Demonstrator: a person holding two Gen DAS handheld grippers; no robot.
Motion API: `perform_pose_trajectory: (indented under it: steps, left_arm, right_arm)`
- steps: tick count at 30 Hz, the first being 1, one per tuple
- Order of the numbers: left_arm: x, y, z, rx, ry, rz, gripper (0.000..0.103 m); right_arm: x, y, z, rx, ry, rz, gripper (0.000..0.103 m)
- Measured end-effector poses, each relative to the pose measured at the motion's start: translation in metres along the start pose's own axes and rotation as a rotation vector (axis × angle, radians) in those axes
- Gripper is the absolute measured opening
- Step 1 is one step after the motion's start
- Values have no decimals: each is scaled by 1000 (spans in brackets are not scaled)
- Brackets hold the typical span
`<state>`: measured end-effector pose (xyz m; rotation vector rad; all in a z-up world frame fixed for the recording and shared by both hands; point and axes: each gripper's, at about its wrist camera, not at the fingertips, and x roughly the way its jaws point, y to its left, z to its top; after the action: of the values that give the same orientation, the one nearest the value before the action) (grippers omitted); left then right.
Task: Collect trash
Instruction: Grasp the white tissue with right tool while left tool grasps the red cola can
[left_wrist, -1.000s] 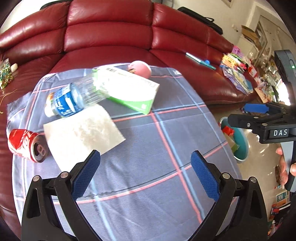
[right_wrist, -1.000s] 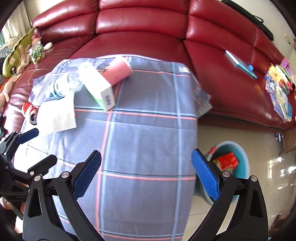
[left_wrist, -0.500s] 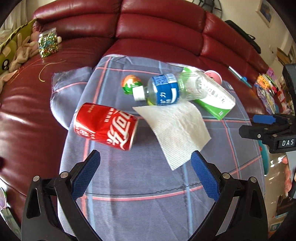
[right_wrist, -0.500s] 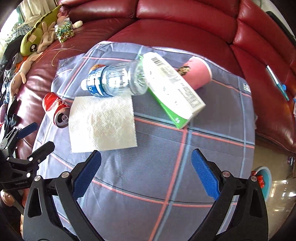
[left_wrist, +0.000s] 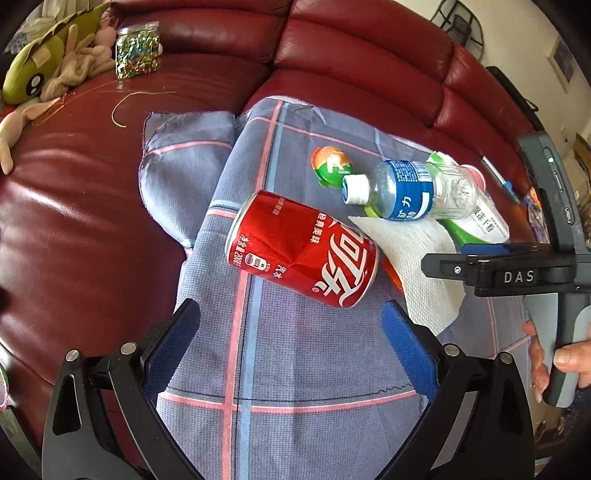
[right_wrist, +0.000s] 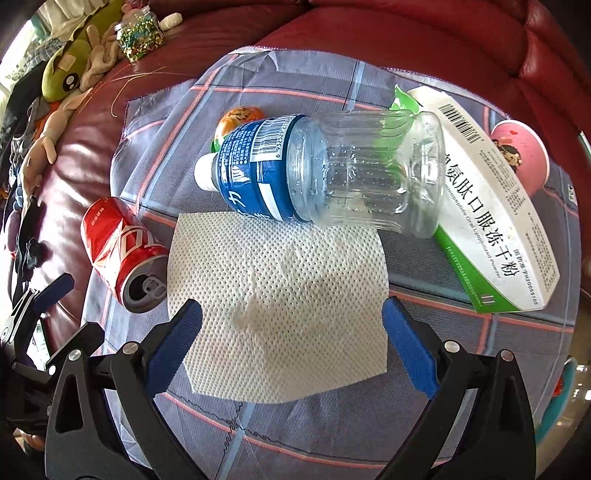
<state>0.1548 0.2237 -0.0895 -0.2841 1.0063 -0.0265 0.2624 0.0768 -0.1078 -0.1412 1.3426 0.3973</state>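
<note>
A dented red cola can (left_wrist: 303, 251) lies on its side on the plaid cloth (left_wrist: 303, 369); it also shows in the right wrist view (right_wrist: 122, 251). My left gripper (left_wrist: 291, 336) is open and empty just in front of it. A white paper towel (right_wrist: 280, 299) lies flat under my open, empty right gripper (right_wrist: 291, 336). An empty clear bottle (right_wrist: 325, 173) with a blue label lies behind the towel, against a white-green box (right_wrist: 491, 229). A pink paper cup (right_wrist: 521, 162) and a small orange-green wrapper (left_wrist: 332, 166) lie further back.
The cloth covers a red leather sofa (left_wrist: 92, 229). Plush toys (left_wrist: 40, 77) and a jar of glitter (left_wrist: 136, 50) sit at the sofa's far left. A teal bin's rim (right_wrist: 561, 406) shows on the floor at the right.
Both grippers have moved closer and leftward over the cloth. The can now fills the left view's centre; the towel and bottle fill the right view. Both stay open.
</note>
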Motion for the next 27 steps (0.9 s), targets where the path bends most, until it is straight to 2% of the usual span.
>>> perform_pose_trajectory:
  steps: [4,6,7,9,10,11,12,14,17,20,23,27]
  left_arm:
    - [2,2,1,-10,0,0,98]
    - [4,2,2,-12,2,-2,98]
    - [4,1,2,-13,3,-3,98]
    - [5,-1,3,-15,2,-3,98]
    - [5,-2,3,-17,2,-4,98]
    - [6,-3,4,-20,2,-6,98]
    - [6,-4,5,-24,1,-6,98]
    - [5,-6,6,-39,-3,-12,98]
    - [7,-10,10,-68,-3,-22,98]
    - [11,-12,15,-109,-3,-16,98]
    - [19,-12,22,-174,3,-12,98]
    - [35,-10,31,-254,15,39,98]
  right_arm:
    - [7,1,-3,-15,-4,5,93]
    - [7,2,-8,-29,-7,12,77]
    - [4,2,-10,-36,-13,13,75]
    - [-1,4,-14,-53,-24,16,58]
    - [-5,3,-15,-55,-26,19,53]
    - [-8,2,-17,-55,-30,21,41]
    - [-13,1,-20,-55,-33,21,36]
    - [-22,-3,-26,-62,-37,24,35]
    - [-32,-14,-37,-54,-42,24,21]
    - [-44,-31,-48,-31,-54,27,14]
    - [-52,-44,-57,-22,-59,13,12]
    - [-61,-60,-67,-5,-69,-5,12]
